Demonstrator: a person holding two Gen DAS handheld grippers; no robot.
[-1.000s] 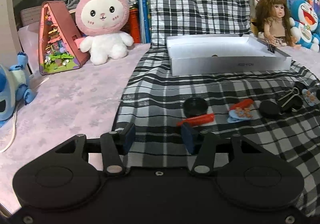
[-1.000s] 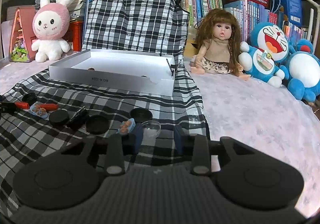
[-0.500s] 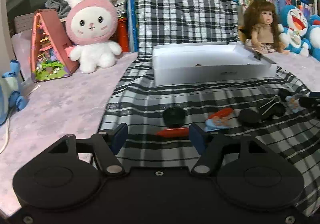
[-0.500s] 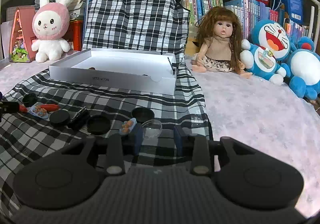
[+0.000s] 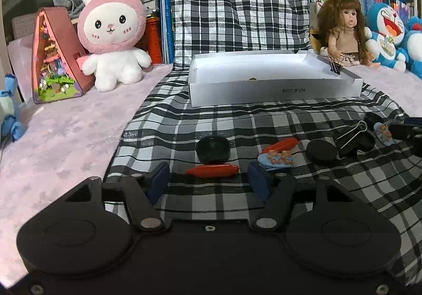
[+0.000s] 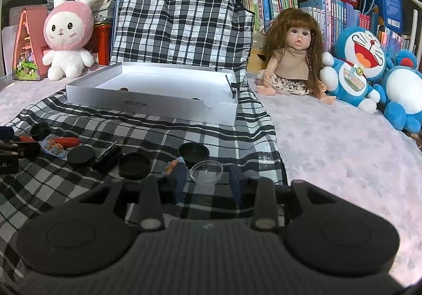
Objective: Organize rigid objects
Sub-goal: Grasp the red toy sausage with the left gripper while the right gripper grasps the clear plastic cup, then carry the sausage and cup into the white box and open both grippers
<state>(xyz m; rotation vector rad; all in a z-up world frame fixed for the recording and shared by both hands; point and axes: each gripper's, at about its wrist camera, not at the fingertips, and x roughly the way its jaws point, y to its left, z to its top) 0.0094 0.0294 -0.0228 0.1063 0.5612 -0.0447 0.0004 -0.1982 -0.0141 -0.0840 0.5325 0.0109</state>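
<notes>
Small rigid items lie on a black-and-white plaid cloth in front of a shallow white box. My left gripper is open, its jaws either side of a red clip lying just ahead. Behind it sit a black cap, a second red clip and a blue bear clip. My right gripper is open around a clear round lid. A black cap, a black disc and a binder clip lie to its left.
A pink rabbit plush and a triangular toy house stand back left. A doll and blue cat plushes stand back right. Books fill the shelf behind. A binder clip is on the box's right rim.
My left gripper moved right and forward and opened wider, so the red clip now lies between its jaws. My right gripper edged forward toward the clear lid.
</notes>
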